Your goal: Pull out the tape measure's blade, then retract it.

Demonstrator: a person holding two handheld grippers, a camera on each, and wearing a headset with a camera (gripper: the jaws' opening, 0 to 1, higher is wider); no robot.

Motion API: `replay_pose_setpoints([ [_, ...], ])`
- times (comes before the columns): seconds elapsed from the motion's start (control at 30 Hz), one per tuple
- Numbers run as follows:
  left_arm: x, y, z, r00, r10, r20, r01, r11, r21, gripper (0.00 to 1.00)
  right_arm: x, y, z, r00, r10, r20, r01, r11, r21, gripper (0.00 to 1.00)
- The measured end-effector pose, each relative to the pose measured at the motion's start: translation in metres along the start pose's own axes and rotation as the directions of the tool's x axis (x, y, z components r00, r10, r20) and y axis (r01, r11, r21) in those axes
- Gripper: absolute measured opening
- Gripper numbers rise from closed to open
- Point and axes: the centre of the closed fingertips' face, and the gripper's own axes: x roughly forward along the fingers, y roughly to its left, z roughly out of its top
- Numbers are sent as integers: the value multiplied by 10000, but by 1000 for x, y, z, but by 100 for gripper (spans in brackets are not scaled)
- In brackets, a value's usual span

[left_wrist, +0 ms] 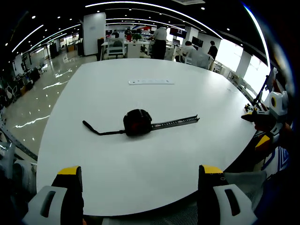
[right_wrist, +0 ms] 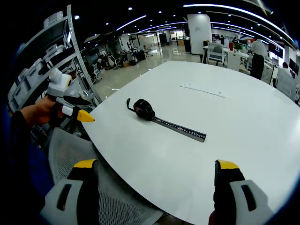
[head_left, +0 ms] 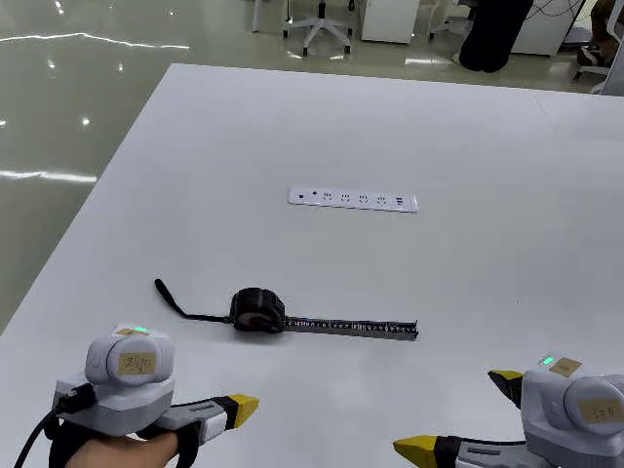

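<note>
Black tape measure (head_left: 257, 310) resting on the white table (head_left: 292, 127), toward the near side. Blade (head_left: 351, 328) partly extended, flat on the surface, running right from the case in the head view. Wrist strap (head_left: 175, 302) trailing off the opposite way. White power strip (head_left: 353, 199) farther back, well apart from the case. Left gripper (left_wrist: 140, 171) by the near table edge, jaws spread wide, nothing between them. Right gripper (right_wrist: 156, 164) also by the near edge, jaws equally wide, empty. Both grippers well apart from the tape measure, one to either side.
</note>
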Motion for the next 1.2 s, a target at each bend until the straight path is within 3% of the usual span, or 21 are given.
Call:
replay_pose_setpoints([
  [0.4,10,-3,-4,9996,180,-214,-180,9998,-16,99,-2,-3,-5,9996,137,-253,-146,9992,-364,99],
  [0.93,32,0,4,9991,284,-321,-290,9994,-170,98,22,-17,-3,9961,425,-771,-484,9959,-766,97],
  [1.2,48,5,-2,9970,574,-523,-586,9980,-223,98,32,-26,-4,9920,502,-1156,-642,9907,-1201,95],
])
